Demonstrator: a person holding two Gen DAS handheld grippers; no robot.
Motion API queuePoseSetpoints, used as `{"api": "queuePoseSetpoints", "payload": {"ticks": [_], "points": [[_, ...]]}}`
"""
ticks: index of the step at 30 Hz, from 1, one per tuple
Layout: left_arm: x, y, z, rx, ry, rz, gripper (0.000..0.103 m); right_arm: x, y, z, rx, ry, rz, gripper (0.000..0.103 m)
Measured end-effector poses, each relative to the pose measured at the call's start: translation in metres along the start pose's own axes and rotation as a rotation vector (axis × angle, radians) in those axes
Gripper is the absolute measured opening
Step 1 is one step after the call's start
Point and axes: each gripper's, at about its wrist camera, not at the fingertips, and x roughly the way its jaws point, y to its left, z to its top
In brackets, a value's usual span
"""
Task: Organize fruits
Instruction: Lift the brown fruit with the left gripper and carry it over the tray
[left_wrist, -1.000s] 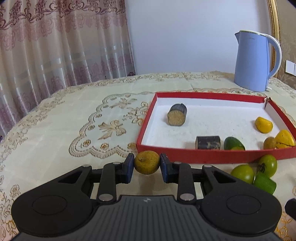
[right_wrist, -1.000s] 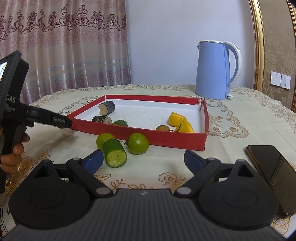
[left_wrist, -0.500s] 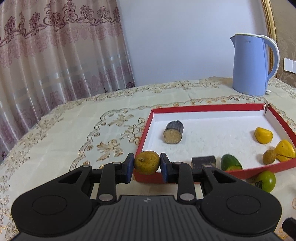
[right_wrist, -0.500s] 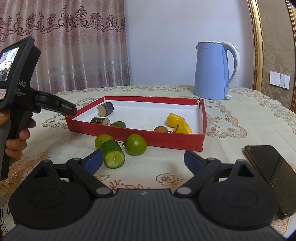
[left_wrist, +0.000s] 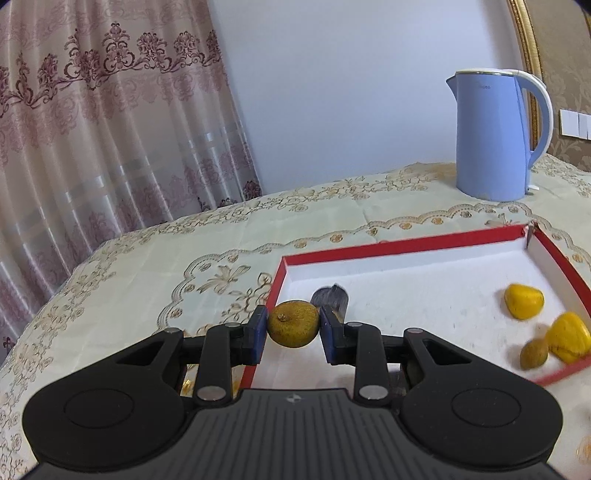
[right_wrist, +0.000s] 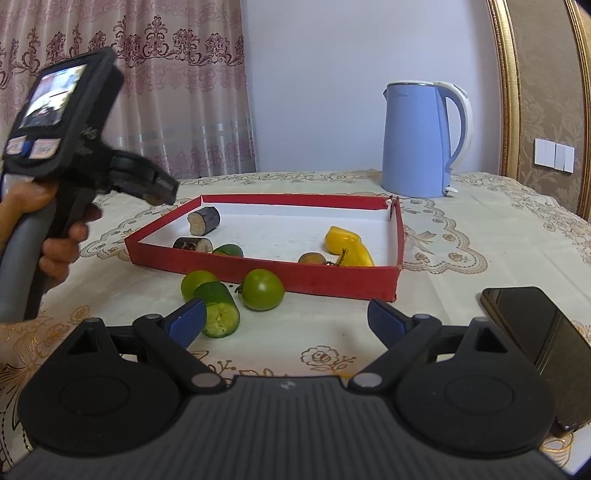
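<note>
The tablecloth (right_wrist: 480, 229) looks like woven cloth with golden embroidery. The kettle (right_wrist: 417, 140) is smooth glossy plastic. The red tray (right_wrist: 332, 280) looks like matt cardboard. The phone (right_wrist: 532, 339) is glossy.

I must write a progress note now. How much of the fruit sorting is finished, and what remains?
Partly done. Already in the red tray: two dark cut pieces, a green piece, yellow pieces and a small brown fruit. In hand: the left hand-held gripper is shut on a yellow-brown fruit above the tray's near corner. Left: two green round fruits and a cut green piece lie on the tablecloth before the open right hand-held gripper.
</note>
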Motion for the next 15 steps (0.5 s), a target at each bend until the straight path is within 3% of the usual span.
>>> {"api": "queuePoseSetpoints", "payload": {"ticks": [10,15], "points": [[0.031,-0.022,0.026,0.047,0.008,-0.006,0.029,0.003,-0.002,0.002,0.013,0.016,0.008,0.093],[0.047,-0.034,0.032,0.060,0.023,-0.005,0.029,0.007,0.000,0.004,0.015,0.031,0.058,0.090]]}}
